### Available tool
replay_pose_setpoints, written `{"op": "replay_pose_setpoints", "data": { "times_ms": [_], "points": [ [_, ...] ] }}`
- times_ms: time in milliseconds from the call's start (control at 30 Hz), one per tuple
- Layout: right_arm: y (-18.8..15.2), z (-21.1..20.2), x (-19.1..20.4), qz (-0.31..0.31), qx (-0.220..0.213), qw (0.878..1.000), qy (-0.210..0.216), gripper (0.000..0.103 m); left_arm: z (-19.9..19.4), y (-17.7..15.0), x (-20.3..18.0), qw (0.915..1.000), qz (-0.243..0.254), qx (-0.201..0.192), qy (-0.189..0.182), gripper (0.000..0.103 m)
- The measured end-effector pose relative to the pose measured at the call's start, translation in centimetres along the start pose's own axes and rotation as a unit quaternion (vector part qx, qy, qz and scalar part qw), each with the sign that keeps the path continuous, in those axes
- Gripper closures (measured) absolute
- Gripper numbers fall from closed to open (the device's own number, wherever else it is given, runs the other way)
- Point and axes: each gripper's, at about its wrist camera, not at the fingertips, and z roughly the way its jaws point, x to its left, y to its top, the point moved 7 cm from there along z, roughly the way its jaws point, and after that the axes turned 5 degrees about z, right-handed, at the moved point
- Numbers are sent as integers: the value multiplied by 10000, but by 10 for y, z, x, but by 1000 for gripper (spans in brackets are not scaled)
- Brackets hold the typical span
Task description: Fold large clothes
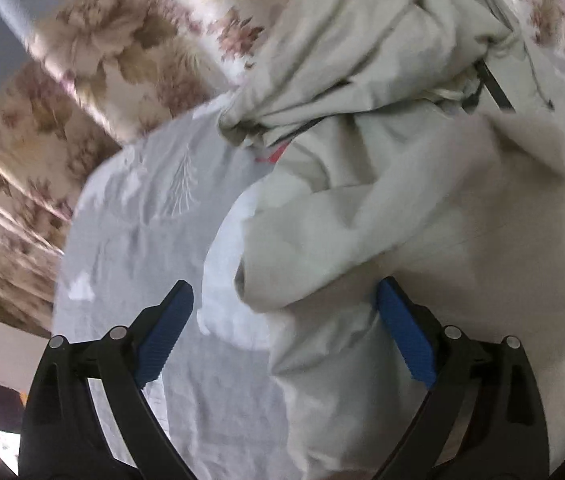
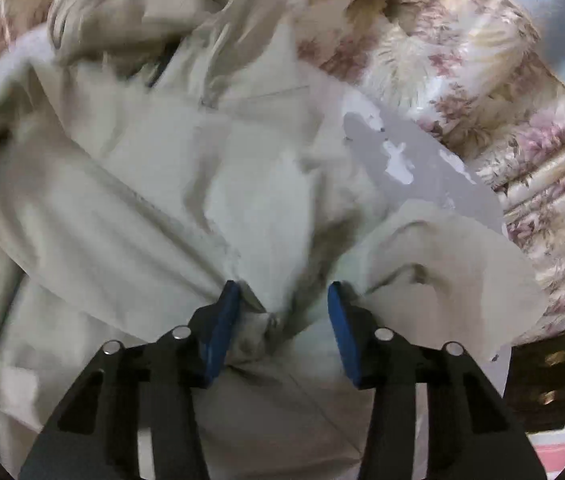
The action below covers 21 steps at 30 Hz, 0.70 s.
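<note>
Motion-blurred garment [image 1: 382, 184], edges cropped

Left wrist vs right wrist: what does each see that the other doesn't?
Left wrist only: a red patch in the garment's folds, a dark strap near its bunched top, and a leaf print on the sheet.

Right wrist only: the right gripper with bunched fabric between its fingers, and white blotches on the sheet.

Both: the pale beige garment crumpled on a grey sheet, the floral cover beyond. The left gripper is open at the garment's edge.
</note>
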Motion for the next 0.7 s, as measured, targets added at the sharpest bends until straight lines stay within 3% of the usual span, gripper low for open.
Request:
{"op": "replay_pose_setpoints", "data": {
  "times_ms": [100,133,167,233,267,400,467,567,633,700],
  "points": [
    [13,-27,-25,592,-301,9955,670,54,-14,1,6,9998,-89,-122,-86,11],
    [16,-42,-52,1024,-578,9899,789,52,-23,2,9,9995,-155,-215,-160,11],
    [19,-58,-89,1498,-850,9821,760,48,-33,3,12,9989,-236,-324,-258,11],
    [13,-74,-159,2310,-1166,9639,628,29,-49,5,18,9972,-363,-535,-383,5],
    [2,-74,-199,2758,-1234,9519,501,28,-55,7,21,9965,-410,-631,-376,3],
    [-43,-36,-304,3817,-931,9195,131,28,-66,10,30,9958,-491,-726,-267,3],
    [-69,1,-346,4437,-725,8926,344,28,-66,8,31,9960,-527,-692,-210,3],
    [-105,52,-372,5192,-549,8483,883,28,-64,2,28,9963,-574,-549,-320,3],
    [-107,63,-363,5305,-608,8368,1208,28,-63,-3,27,9964,-612,-466,-351,3],
    [-98,64,-349,5233,-822,8353,1476,29,-64,-6,27,9969,-606,-433,-270,3]
  ]
}}
